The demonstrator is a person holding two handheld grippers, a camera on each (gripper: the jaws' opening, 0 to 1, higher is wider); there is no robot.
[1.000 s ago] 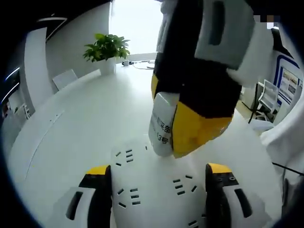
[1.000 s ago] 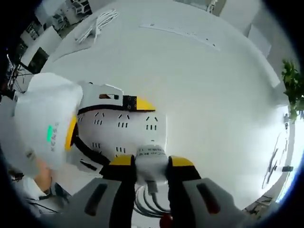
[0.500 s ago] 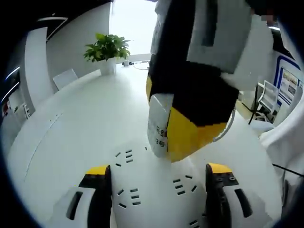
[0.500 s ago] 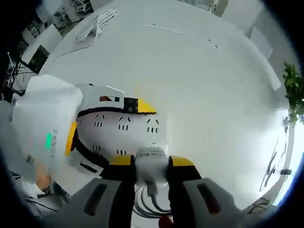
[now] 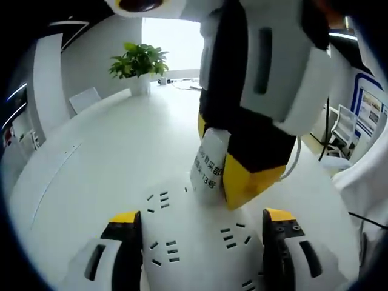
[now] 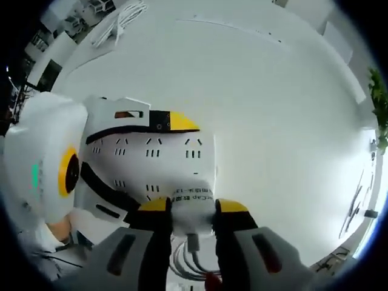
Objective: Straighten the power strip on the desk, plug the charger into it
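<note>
A white power strip (image 5: 194,236) lies on the white desk (image 5: 103,145), and my left gripper (image 5: 201,218) is shut on it, one yellow-tipped jaw on each long side. From above comes my right gripper (image 5: 227,154), shut on a white charger (image 5: 208,162) with printed text. The charger's lower end meets the strip's face near its far end; its prongs are hidden. In the right gripper view the charger (image 6: 193,203) sits between my right gripper's (image 6: 194,207) jaws, over the near edge of the power strip (image 6: 145,163), which the left gripper (image 6: 173,159) clamps across its width.
A potted plant (image 5: 138,60) and a few cables (image 5: 182,82) sit at the desk's far end, with a chair (image 5: 82,100) beside it. A white cable bundle (image 6: 124,18) lies at the far edge. Cords (image 6: 188,264) hang behind the charger.
My right gripper has turned more upright and brought the charger closer onto the strip's far end. The left gripper and the strip have stayed put.
</note>
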